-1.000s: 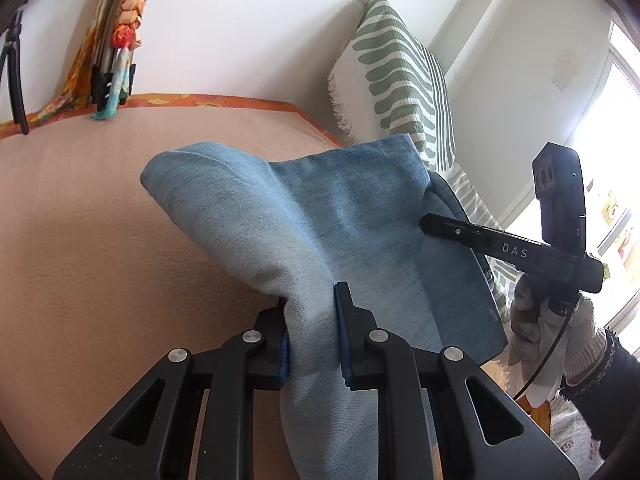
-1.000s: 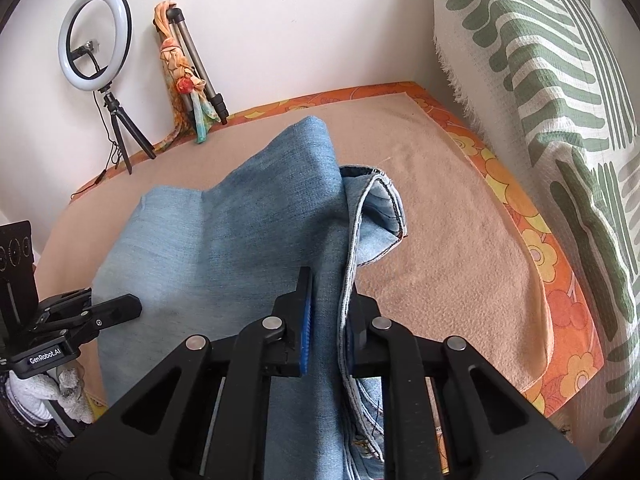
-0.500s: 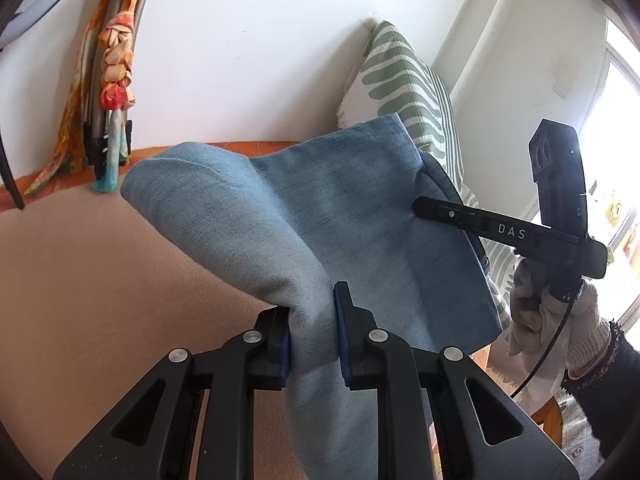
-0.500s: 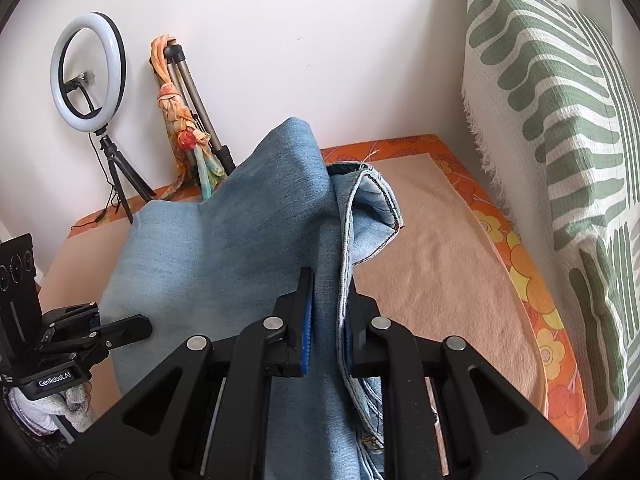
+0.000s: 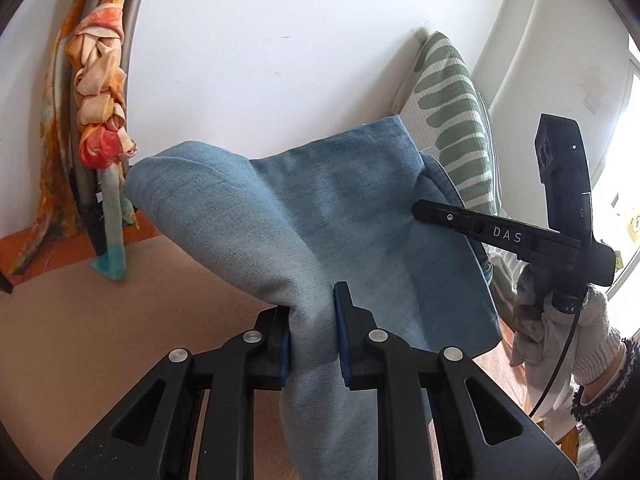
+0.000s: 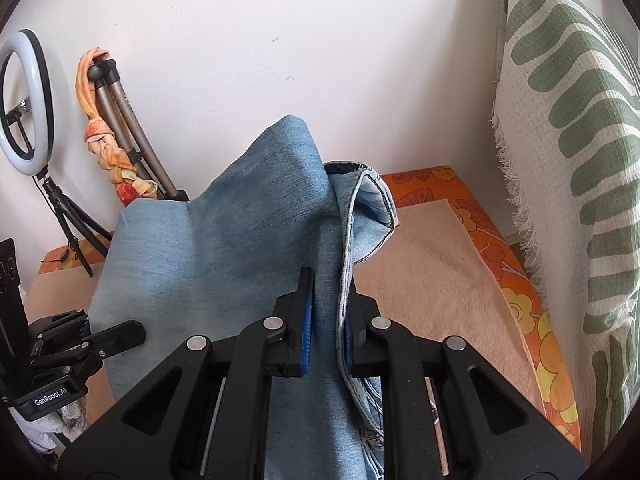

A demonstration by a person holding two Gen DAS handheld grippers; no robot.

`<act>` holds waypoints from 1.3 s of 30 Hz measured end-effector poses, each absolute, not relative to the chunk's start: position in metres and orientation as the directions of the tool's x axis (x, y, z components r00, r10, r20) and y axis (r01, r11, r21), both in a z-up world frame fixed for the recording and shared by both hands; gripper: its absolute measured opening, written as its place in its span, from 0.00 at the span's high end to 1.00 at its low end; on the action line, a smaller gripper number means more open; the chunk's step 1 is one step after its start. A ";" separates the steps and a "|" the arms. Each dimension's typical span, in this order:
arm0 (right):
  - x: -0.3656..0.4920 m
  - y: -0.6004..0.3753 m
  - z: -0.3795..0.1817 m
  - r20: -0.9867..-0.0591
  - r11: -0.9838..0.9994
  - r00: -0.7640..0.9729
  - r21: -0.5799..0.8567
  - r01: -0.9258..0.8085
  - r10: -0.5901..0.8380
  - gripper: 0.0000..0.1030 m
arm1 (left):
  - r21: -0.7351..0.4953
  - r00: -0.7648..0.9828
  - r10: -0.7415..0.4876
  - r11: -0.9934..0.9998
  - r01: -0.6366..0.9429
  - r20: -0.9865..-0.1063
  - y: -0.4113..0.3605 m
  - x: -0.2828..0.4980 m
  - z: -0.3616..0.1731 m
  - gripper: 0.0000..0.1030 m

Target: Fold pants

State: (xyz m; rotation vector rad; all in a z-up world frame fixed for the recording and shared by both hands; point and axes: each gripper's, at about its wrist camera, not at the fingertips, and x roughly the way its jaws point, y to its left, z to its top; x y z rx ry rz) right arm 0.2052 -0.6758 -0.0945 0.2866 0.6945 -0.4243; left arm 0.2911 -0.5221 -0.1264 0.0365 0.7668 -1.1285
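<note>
Light blue denim pants [image 5: 340,216] hang in the air, held up between both grippers above the tan bed cover [image 5: 80,320]. My left gripper [image 5: 312,320] is shut on a bunched fold of the pants. My right gripper [image 6: 328,304] is shut on another edge of the pants [image 6: 240,240], next to a stitched hem [image 6: 372,196]. The right gripper also shows in the left wrist view [image 5: 500,236], at the pants' right side. The left gripper also shows in the right wrist view [image 6: 100,336], at the lower left.
A green-striped white pillow [image 6: 560,160] stands against the wall on the right. A tripod wrapped in an orange scarf [image 5: 100,120] leans in the left corner. A ring light [image 6: 24,96] stands at far left. The orange floral sheet edge [image 6: 520,300] borders the cover.
Both grippers have risen with the pants. The cloth now hangs higher against the white wall, and less of the bed shows beneath it.
</note>
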 end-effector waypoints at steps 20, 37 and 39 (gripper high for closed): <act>0.270 -0.716 -0.155 -0.767 0.826 0.491 -0.089 0.556 -0.413 0.78 | -0.314 0.224 -0.683 0.569 0.760 -0.695 -0.573 0.335 -0.176 0.76; 0.221 -0.677 -0.122 -0.700 0.817 0.577 -0.018 0.576 -0.421 0.41 | -0.231 0.347 -0.684 0.604 0.763 -0.641 -0.521 0.301 -0.127 0.49; 0.210 -0.667 -0.114 -0.687 0.819 0.597 0.005 0.574 -0.414 0.37 | -0.225 0.361 -0.689 0.606 0.763 -0.629 -0.513 0.292 -0.118 0.44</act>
